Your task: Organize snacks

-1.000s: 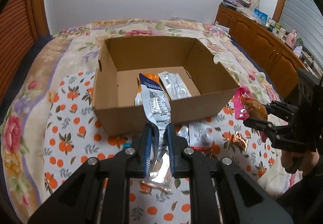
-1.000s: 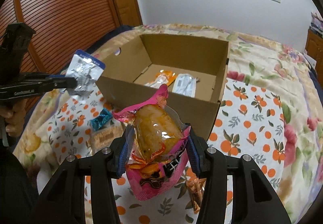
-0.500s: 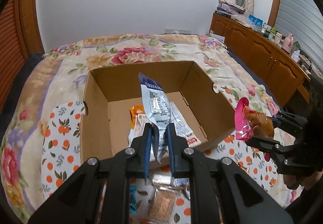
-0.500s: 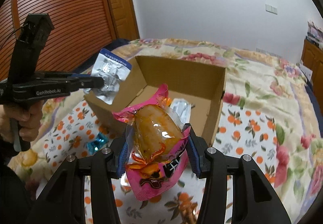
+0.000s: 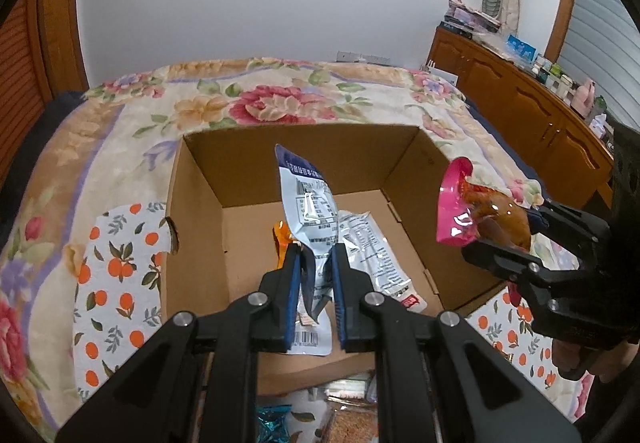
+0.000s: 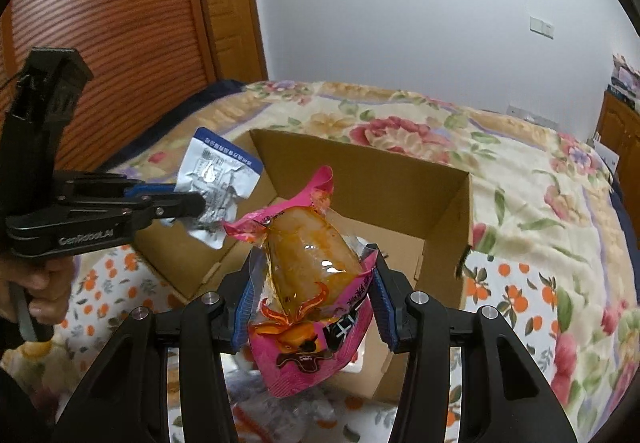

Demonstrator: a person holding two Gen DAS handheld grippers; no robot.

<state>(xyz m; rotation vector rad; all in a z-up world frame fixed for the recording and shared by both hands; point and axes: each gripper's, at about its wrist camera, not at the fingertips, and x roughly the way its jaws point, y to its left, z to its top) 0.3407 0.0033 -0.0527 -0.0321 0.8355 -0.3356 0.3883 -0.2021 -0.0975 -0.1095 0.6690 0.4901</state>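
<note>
Both views are evenly lit by soft indoor light, with a slightly cool cast on the white wall (image 5: 240, 3). Glare spots shine on the silver snack packet (image 5: 310, 211) and the pink snack packet (image 6: 316, 283). Fisheye bending curves the room's lines, dark vignette fills the corners, and the bedspread (image 6: 560, 243) near the edge looks smeared.

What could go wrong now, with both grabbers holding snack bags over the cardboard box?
The left gripper pinches only the low end of the floppy silver-and-blue foil packet; it might slip out. The right gripper holds the bulging pink snack bag near the brown cardboard box's edge; dropped now, it may land outside. The two bags nearly touch and could bump.
</note>
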